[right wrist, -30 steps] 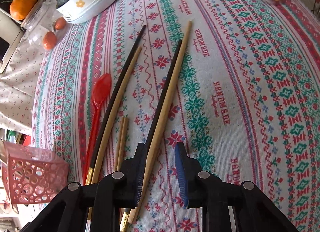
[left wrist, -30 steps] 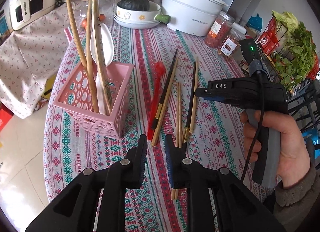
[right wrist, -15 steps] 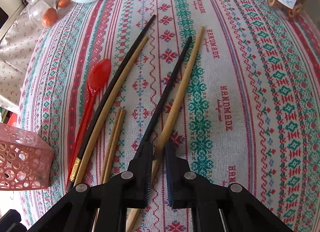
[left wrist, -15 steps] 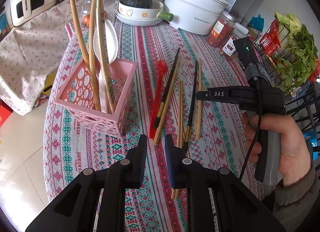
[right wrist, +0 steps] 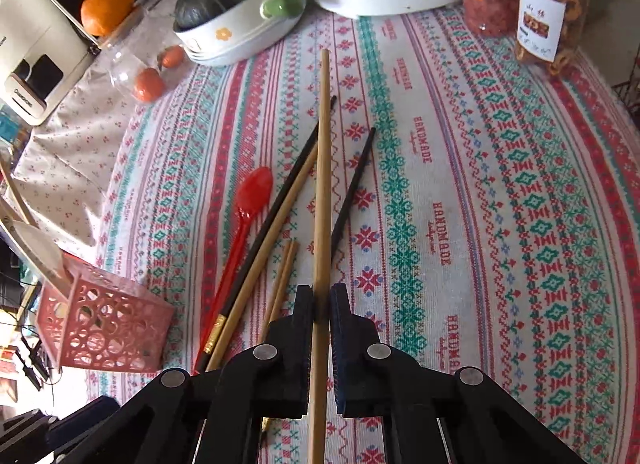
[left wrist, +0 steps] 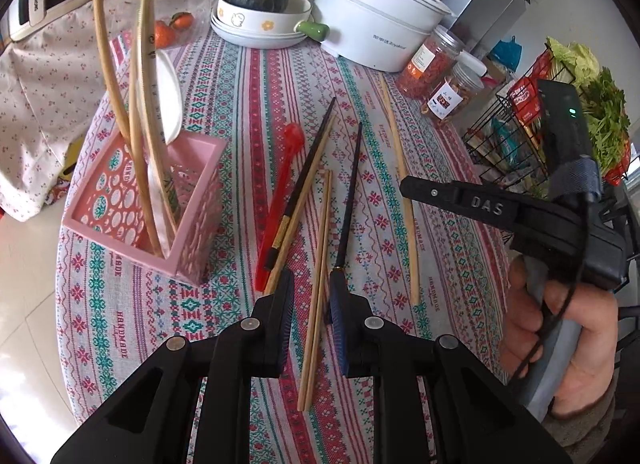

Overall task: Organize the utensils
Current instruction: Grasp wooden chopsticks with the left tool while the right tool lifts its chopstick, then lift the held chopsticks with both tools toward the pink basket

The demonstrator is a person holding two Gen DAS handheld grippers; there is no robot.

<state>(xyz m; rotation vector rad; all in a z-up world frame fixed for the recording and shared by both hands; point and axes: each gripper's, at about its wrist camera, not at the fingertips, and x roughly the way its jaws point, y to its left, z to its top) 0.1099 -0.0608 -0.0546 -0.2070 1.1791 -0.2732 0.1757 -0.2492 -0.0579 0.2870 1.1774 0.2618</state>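
Observation:
My right gripper (right wrist: 321, 304) is shut on a long wooden chopstick (right wrist: 323, 183) and holds it above the cloth; the chopstick also shows in the left wrist view (left wrist: 402, 187). On the tablecloth lie a red spoon (right wrist: 244, 232), a black and a wooden chopstick side by side (right wrist: 280, 219), a thin wooden pair (right wrist: 282, 280) and a single black chopstick (right wrist: 352, 187). A pink basket (left wrist: 160, 219) at the left holds a white spoon and long wooden utensils. My left gripper (left wrist: 310, 298) is open and empty over the thin pair (left wrist: 320, 264).
A white pot (left wrist: 372, 19), stacked bowls with a green squash (left wrist: 256, 11) and two jars (left wrist: 436, 63) stand at the back. A wire rack with greens (left wrist: 580, 123) is at the right. The table's rounded edge (left wrist: 60, 264) drops to the floor at the left.
My right gripper closed on the wooden chopstick and lifted it off the cloth, away from the black chopstick beside it. My left gripper stayed open and drifted slightly forward.

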